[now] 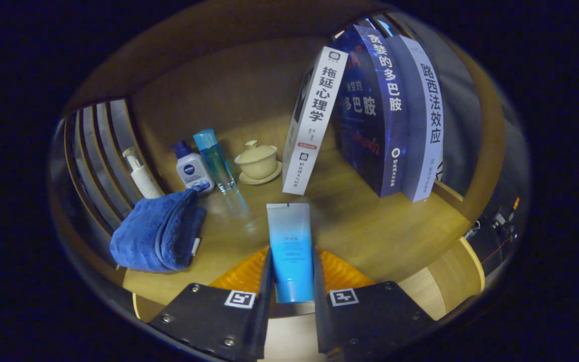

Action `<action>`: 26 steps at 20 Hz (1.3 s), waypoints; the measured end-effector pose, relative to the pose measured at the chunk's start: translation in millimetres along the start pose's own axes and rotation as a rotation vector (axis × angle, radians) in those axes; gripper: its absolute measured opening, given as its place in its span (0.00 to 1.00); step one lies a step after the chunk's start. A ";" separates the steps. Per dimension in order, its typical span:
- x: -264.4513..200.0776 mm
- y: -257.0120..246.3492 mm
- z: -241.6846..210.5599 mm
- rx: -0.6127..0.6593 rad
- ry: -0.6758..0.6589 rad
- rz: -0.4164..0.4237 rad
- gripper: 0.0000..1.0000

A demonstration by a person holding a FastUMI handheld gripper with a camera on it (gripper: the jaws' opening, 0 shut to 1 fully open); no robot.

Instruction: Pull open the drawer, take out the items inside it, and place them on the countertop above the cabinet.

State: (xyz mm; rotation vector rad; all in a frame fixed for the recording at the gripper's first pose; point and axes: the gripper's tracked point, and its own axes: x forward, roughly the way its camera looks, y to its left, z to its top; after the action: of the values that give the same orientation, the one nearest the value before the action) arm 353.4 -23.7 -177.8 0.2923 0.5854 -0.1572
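Gripper (pixel 291 281) clamped a blue tube (pixel 289 251) between both fingers, held over the wooden countertop (pixel 380 231). Beyond it we noted a lidded teacup (pixel 256 158) on its saucer, two bottles (pixel 204 163), a pump bottle (pixel 141 176), a folded blue towel (pixel 159 234), and three standing books (pixel 370 115).

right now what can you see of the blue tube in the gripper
The blue tube is a soft plastic squeeze tube, pale at its flat crimped end and deeper blue toward the gripper. It points ahead over the wooden countertop, clamped between both fingers, small print mid-body, its cap end hidden.
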 end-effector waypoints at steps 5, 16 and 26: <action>7.2 2.9 10.1 0.018 -0.015 0.029 0.40; -14.9 6.6 26.6 -0.011 -0.093 0.036 0.80; -112.4 1.5 71.3 -0.115 -0.313 -0.019 0.85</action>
State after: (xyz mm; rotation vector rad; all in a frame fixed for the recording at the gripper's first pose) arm 298.3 -37.7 -57.4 0.1460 0.2860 -0.1830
